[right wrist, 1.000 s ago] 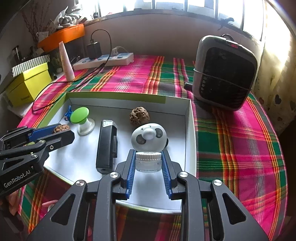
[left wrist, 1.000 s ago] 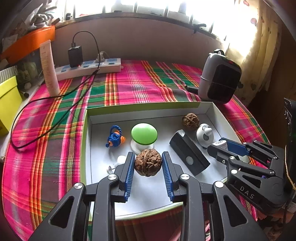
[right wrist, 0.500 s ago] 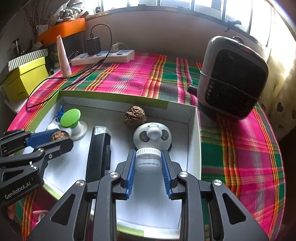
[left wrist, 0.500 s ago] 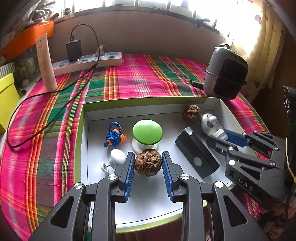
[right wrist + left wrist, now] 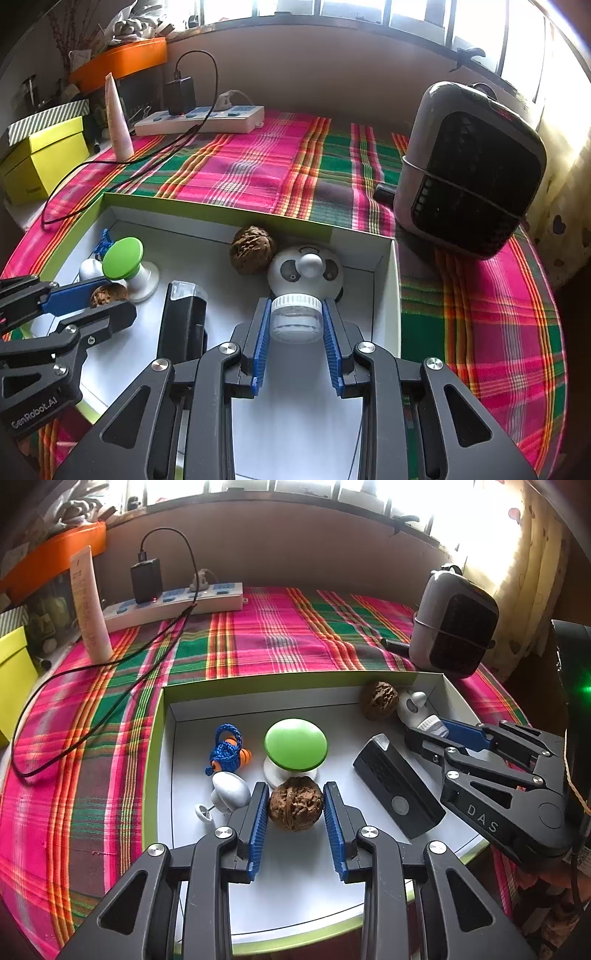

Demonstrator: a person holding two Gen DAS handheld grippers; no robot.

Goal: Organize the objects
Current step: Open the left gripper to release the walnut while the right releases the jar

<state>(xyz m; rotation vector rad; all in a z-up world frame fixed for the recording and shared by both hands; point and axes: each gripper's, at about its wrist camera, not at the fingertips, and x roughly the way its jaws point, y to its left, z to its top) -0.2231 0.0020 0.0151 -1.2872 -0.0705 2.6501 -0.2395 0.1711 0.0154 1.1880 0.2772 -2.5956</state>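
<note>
A white tray with green rim [image 5: 155, 716] [image 5: 388, 295] lies on the plaid cloth. My left gripper [image 5: 295, 806] is shut on a brown walnut [image 5: 294, 804] over the tray's front part; the same gripper [image 5: 105, 299] and walnut [image 5: 109, 294] show at the left of the right wrist view. My right gripper [image 5: 295, 319] is shut on a small clear jar with a white lid [image 5: 295, 317], just in front of a white panda-faced ball [image 5: 304, 271]. In the left wrist view the right gripper [image 5: 430, 729] holds the jar [image 5: 432, 725] near the tray's far right corner.
In the tray lie a second walnut [image 5: 379, 700] [image 5: 252, 249], a green mushroom-shaped knob [image 5: 295, 744] [image 5: 123, 258], a black rectangular device [image 5: 399, 794] [image 5: 183, 317], a blue-and-orange cord charm [image 5: 227, 751] and a white pin-shaped piece [image 5: 229, 790]. A grey heater [image 5: 469, 170], power strip [image 5: 201, 120], tube [image 5: 90, 605] and yellow box [image 5: 44, 158] stand around.
The right gripper with the jar has moved deeper into the tray toward the panda ball and far right corner. The left gripper still holds the walnut in about the same place.
</note>
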